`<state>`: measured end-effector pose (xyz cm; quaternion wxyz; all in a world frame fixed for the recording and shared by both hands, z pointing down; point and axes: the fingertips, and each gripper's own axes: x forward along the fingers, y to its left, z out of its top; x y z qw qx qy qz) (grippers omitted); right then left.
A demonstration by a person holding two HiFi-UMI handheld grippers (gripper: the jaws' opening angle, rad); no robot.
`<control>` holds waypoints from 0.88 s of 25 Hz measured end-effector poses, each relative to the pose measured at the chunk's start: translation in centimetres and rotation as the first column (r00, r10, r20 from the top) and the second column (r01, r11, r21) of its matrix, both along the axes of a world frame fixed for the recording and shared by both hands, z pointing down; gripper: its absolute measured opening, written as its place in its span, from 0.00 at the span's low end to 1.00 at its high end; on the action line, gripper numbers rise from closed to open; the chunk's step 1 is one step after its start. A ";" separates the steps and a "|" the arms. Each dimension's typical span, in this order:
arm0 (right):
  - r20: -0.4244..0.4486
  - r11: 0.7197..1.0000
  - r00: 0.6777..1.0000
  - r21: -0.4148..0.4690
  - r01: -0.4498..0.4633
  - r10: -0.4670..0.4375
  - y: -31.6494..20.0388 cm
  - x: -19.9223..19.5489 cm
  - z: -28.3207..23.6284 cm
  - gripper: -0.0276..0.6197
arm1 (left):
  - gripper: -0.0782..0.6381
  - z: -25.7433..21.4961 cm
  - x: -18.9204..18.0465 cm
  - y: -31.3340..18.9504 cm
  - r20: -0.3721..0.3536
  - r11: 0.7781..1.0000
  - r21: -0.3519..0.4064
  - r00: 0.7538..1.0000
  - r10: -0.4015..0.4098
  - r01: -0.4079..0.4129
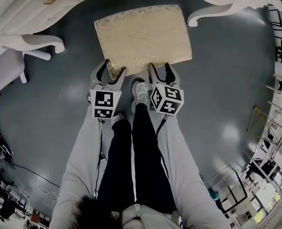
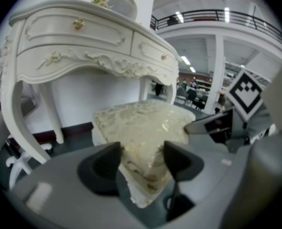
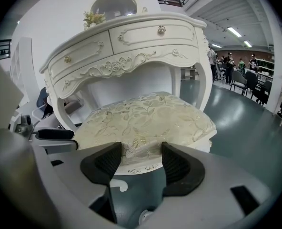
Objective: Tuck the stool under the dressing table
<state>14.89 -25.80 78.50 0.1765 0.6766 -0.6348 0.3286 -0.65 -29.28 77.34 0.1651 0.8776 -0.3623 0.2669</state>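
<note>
Stool [image 1: 143,35] edge pinched by L gripper [image 1: 112,71] & R gripper [image 1: 160,68] (near side).

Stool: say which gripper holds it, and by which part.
Both hold the stool by its near edge. The left gripper pinches the near-left corner, and the right gripper pinches the edge further right.

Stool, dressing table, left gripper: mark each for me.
stool [image 1: 143,32], head view, middle of the cushion top.
dressing table [image 3: 131,42], right gripper view, on a drawer front.
left gripper [image 1: 113,70], head view, between its fingertips at the stool's near corner.
</note>
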 end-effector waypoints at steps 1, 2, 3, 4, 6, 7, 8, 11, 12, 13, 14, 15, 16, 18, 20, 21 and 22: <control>0.000 1.000 1.000 0.000 0.000 0.000 -0.5 0.1 0.0 0.46 | 0.52 0.0 0.1 -0.5 0.003 1.000 0.002 1.000 -0.006 0.006; 0.000 1.000 1.000 0.000 0.001 -0.001 -1.1 0.3 0.0 0.46 | 0.52 0.0 0.2 -1.0 0.005 1.000 0.002 1.000 -0.012 0.012; 0.000 1.000 1.000 0.001 0.004 -0.004 -1.6 0.4 -0.1 0.46 | 0.51 0.0 0.4 -1.6 0.005 1.000 0.002 1.000 -0.017 0.017; 0.002 1.000 1.000 0.001 0.007 -0.007 -2.2 0.5 -0.1 0.46 | 0.51 -0.1 0.5 -2.1 0.005 1.000 0.003 1.000 -0.021 0.021; 0.005 1.000 1.000 0.001 0.019 -0.019 -3.4 0.8 -0.1 0.46 | 0.51 -0.1 0.8 -3.2 0.007 1.000 0.004 1.000 -0.030 0.030; 0.007 1.000 1.000 0.001 0.025 -0.025 -3.9 1.0 -0.1 0.46 | 0.51 -0.1 1.0 -3.7 0.009 0.999 0.005 0.999 -0.034 0.034; 0.008 1.000 1.000 0.000 0.031 -0.031 -4.4 1.1 -0.1 0.46 | 0.51 -0.1 1.1 -4.1 0.012 0.999 0.006 0.999 -0.039 0.038; 0.009 0.999 0.999 0.001 0.043 -0.043 -5.8 1.7 0.0 0.46 | 0.51 0.0 1.7 -5.3 0.019 0.999 0.009 0.998 -0.052 0.052; 0.009 0.999 0.999 0.003 0.048 -0.048 -6.2 1.9 0.0 0.46 | 0.51 0.1 1.9 -5.8 0.020 0.998 0.011 0.998 -0.057 0.057; 0.010 0.999 0.999 0.005 0.052 -0.052 -6.7 2.1 0.0 0.46 | 0.51 0.1 2.0 -6.2 0.019 0.998 0.012 0.998 -0.062 0.062; 0.011 0.998 0.998 0.007 0.056 -0.056 -7.3 2.2 0.1 0.46 | 0.51 0.1 2.2 -6.7 0.019 0.998 0.012 0.998 -0.066 0.065; 0.012 0.998 0.998 0.008 0.060 -0.060 -7.9 2.4 0.1 0.46 | 0.50 0.1 2.3 -7.3 0.020 0.998 0.013 0.997 -0.068 0.068; 0.012 0.998 0.998 0.009 0.064 -0.064 -8.4 2.5 0.1 0.46 | 0.50 0.2 2.5 -7.8 0.023 0.998 0.014 0.997 -0.070 0.069; 0.014 0.997 0.997 0.012 0.072 -0.072 -9.5 2.9 0.1 0.46 | 0.50 0.1 2.8 -8.7 0.026 0.997 0.017 0.997 -0.072 0.072; 0.014 0.997 0.997 0.018 0.078 -0.078 -10.4 3.3 0.0 0.46 | 0.50 0.0 3.2 -9.6 0.026 0.997 0.021 0.997 -0.079 0.078; 0.015 0.997 0.997 0.019 0.081 -0.081 -10.8 3.4 0.0 0.46 | 0.50 0.0 3.3 -10.0 0.028 0.996 0.022 0.996 -0.081 0.081; 0.015 0.996 0.996 0.019 0.083 -0.083 -11.2 3.5 0.0 0.46 | 0.49 0.0 3.4 -10.3 0.030 0.996 0.024 0.996 -0.083 0.082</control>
